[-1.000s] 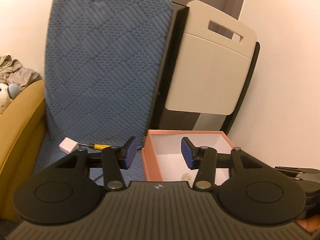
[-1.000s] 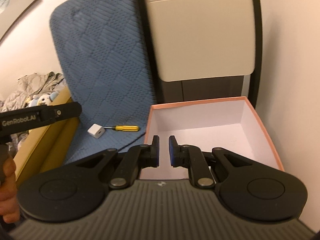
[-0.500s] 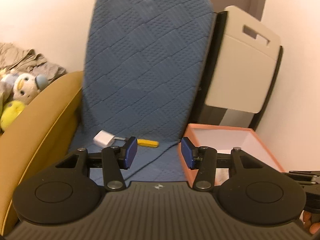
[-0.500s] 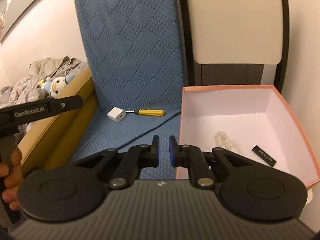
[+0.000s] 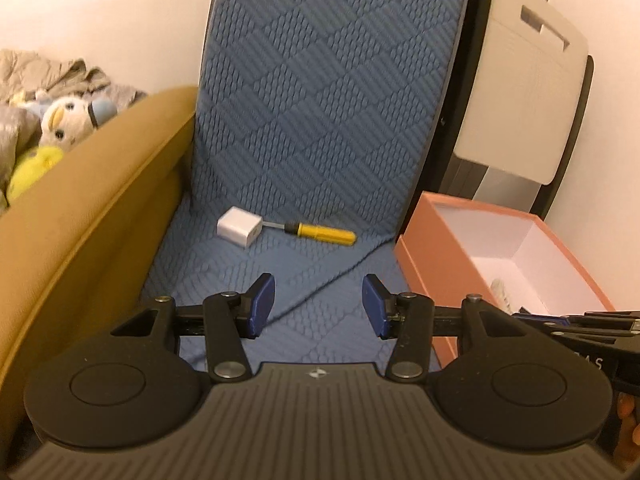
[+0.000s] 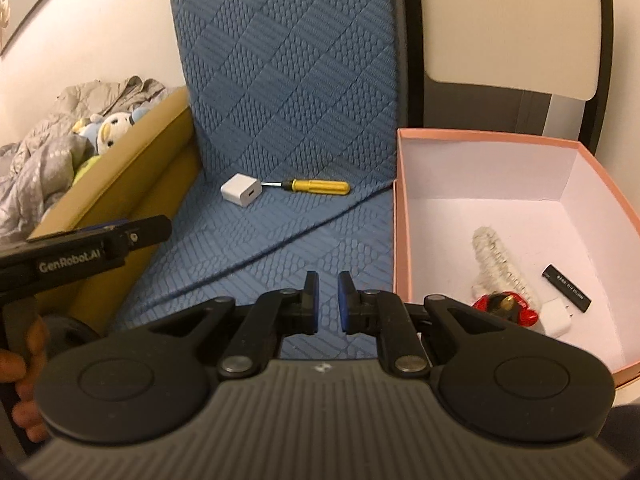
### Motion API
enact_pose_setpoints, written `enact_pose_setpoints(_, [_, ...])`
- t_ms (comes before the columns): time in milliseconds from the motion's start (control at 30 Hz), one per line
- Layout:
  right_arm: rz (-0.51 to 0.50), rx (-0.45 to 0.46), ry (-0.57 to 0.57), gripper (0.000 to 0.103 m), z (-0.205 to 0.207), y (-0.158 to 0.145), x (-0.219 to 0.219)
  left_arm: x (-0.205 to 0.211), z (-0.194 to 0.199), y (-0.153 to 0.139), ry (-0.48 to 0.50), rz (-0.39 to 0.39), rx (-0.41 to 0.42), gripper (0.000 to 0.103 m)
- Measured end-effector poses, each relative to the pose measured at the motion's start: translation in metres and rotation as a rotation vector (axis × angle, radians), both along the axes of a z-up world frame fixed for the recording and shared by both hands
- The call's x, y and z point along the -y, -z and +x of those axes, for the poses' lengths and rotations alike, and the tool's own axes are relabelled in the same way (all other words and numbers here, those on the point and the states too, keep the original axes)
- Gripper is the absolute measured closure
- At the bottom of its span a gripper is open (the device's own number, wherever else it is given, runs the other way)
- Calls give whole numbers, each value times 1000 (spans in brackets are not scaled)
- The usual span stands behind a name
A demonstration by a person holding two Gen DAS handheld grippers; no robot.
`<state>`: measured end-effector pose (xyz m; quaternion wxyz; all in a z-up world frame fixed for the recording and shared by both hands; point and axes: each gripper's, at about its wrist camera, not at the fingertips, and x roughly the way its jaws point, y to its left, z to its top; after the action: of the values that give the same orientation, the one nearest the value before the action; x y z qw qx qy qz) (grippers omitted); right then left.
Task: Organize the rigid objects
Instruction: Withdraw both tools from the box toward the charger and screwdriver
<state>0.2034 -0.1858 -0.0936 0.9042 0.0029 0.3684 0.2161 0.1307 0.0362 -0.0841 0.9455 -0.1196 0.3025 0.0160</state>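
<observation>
Ahead of left gripper point(image 5: 318, 306): blue mat point(image 5: 320, 120), flat underfoot and bent up against the wall. Jaws wide apart, nothing between them, blue pads point(image 5: 260, 304) bare. Farther up the mat, near the fold: white charger point(image 5: 239, 231), with yellow screwdriver point(image 5: 320, 233) just right of it, metal tip toward the charger and seemingly touching it. Right of the mat, touching its edge: pink box point(image 5: 424, 264), open at the top, white inside, only a bit of pale brush visible within from this side. Left of the mat: mustard cushion point(image 5: 88, 216), with plush toys point(image 5: 60, 128) behind it. Behind the box: beige folding panel point(image 5: 520, 100) in a dark frame, leaning at the wall.

From the right wrist: right gripper point(image 6: 328, 300) low over the mat, beside the box's point(image 6: 402, 240) left wall. Jaws nearly closed, a narrow gap left, nothing held. Charger point(image 6: 241, 191) and screwdriver point(image 6: 320, 186) well ahead on the mat point(image 6: 280, 80), outside the box. Inside the box: white bristle brush point(image 6: 498, 258) lying diagonally, small black stick point(image 6: 566, 288) right of it, red toy point(image 6: 504, 306) at the near end of the brush, white plug point(image 6: 556, 318) next to the toy. Left gripper point(image 6: 88, 248) at the left edge, held in a hand point(image 6: 24, 360) over the cushion's point(image 6: 132, 184) side.
</observation>
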Motion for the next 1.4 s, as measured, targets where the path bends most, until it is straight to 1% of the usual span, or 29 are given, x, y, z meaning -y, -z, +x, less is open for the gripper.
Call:
enact_pose_setpoints(133, [-15, 0, -12, 89, -3, 13, -13, -9, -1, 13, -15, -20, -5, 48])
enact_pose_setpoints(267, [-24, 3, -30, 89, -4, 22, -24, -19, 4, 29, -58, -58, 2, 48])
enact_pose_setpoints(367, [-34, 9, -49, 89, 0, 27, -31, -21, 15, 40, -83, -52, -11, 48])
enact_pose_setpoints(467, [-39, 20, -68, 89, 7, 32, -37, -20, 30, 44, -71, -42, -23, 48])
enact_pose_setpoints(633, [-48, 34, -91, 89, 23, 43, -44, -23, 54, 53, -60, -48, -51, 48])
enact_pose_setpoints(733, [-50, 35, -92, 89, 36, 50, -49, -30, 68, 59, -58, -64, -64, 48])
enact_pose_setpoints(867, [-35, 27, -84, 89, 54, 56, -58, -37, 92, 68, -58, -21, -92, 48])
enact_pose_setpoints(967, [-21, 25, -86, 89, 71, 59, -65, -45, 112, 77, -54, -30, -113, 48])
enact_pose_setpoints(1067, [-28, 39, -109, 89, 84, 60, -72, -55, 133, 86, -65, -23, -133, 48])
enact_pose_setpoints(1233, [-43, 44, -140, 89, 114, 64, -86, -70, 165, 98, -90, -44, -164, 48])
enact_pose_setpoints(1400, [-72, 50, -184, 89, 147, 70, -102, -75, 189, 108, -93, -37, -194, 48])
